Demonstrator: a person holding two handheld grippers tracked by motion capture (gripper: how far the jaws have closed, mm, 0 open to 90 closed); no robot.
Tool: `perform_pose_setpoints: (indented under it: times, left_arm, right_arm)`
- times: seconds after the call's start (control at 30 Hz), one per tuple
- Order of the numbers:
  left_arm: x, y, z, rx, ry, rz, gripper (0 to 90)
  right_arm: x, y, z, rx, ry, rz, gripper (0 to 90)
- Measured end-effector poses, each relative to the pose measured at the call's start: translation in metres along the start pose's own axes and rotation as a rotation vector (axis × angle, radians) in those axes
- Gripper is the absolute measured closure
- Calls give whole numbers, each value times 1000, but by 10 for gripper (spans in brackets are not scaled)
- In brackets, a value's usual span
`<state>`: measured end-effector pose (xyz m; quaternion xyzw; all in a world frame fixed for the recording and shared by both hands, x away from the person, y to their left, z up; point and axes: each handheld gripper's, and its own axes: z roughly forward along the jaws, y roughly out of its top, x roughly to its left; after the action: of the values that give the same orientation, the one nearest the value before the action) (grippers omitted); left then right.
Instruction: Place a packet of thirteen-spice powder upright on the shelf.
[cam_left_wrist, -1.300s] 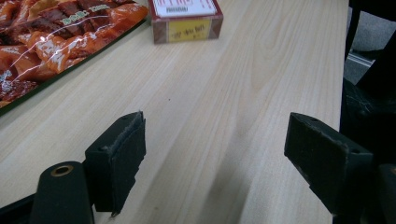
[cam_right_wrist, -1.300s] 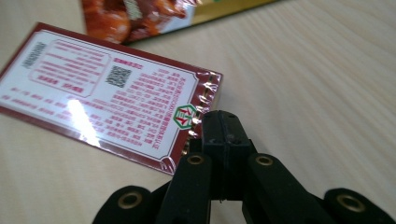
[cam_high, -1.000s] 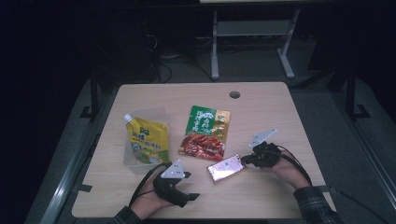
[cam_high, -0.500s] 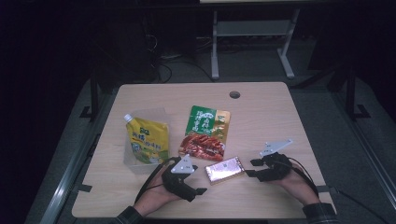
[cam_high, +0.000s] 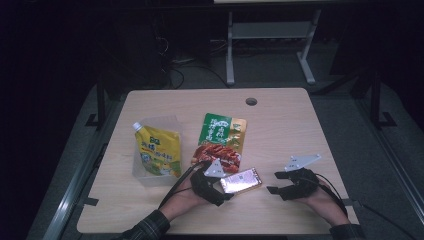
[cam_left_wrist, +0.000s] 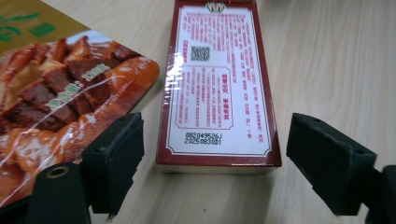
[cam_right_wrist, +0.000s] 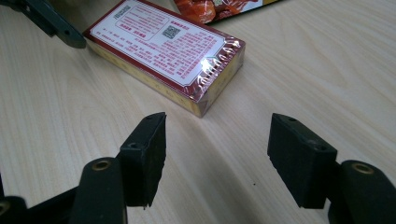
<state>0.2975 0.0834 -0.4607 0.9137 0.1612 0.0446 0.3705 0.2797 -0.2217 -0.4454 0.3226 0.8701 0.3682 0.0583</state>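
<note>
A flat red-bordered box (cam_high: 241, 180) with white printed text lies on the wooden table (cam_high: 280, 125) near its front edge. My left gripper (cam_high: 222, 186) is open at the box's left end. In the left gripper view the two jaws stand on either side of the box's (cam_left_wrist: 217, 84) near end with gaps on both sides, so my left gripper (cam_left_wrist: 217, 140) holds nothing. My right gripper (cam_high: 275, 183) is open a short way right of the box. The right gripper view has the box (cam_right_wrist: 168, 51) ahead and clear of my right gripper (cam_right_wrist: 217, 149).
A green and red meat-snack pouch (cam_high: 222, 140) lies just behind the box, its corner (cam_left_wrist: 56, 88) close to my left jaw. A yellow spouted pouch (cam_high: 157, 152) lies at the left. A cable hole (cam_high: 251, 101) sits near the table's far edge.
My left gripper has moved right until its jaws straddle the box's end. My right gripper has drawn back to the right, away from the box. The box has stayed put.
</note>
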Motion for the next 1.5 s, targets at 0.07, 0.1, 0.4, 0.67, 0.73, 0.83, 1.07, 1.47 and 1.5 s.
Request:
perform_pose_setpoints:
  times: [0.07, 0.1, 0.4, 0.67, 0.73, 0.83, 1.07, 1.47, 1.5]
  left_arm:
    - [1, -1, 1, 17, -2, 7, 220]
    - [1, -1, 2, 21, -6, 5, 237]
    - [0, -2, 0, 33, -16, 20, 318]
    - [-6, 1, -5, 42, -43, 49, 320]
    - [-8, 2, -7, 46, -52, 64, 320]
    - [-12, 3, -9, 29, -63, 52, 320]
    - [-13, 5, -19, -1, -81, 43, 320]
    - [-9, 17, -40, -101, -105, 32, 320]
    - [-9, 19, -41, -105, -105, 37, 320]
  right_arm:
    - [-1, 0, -1, -8, -2, 2, 372]
    - [0, 1, -1, -11, -2, 9, 382]
    - [0, 10, 0, -65, -9, 9, 791]
    - [2, 22, 13, -50, 16, -58, 897]
    - [4, 24, 17, -37, 29, -63, 897]
    - [7, 24, 21, -17, 52, -82, 897]
    - [9, 22, 26, 15, 79, -100, 896]
    - [15, 21, 30, 21, 92, -123, 896]
    - [16, 21, 31, 21, 89, -128, 896]
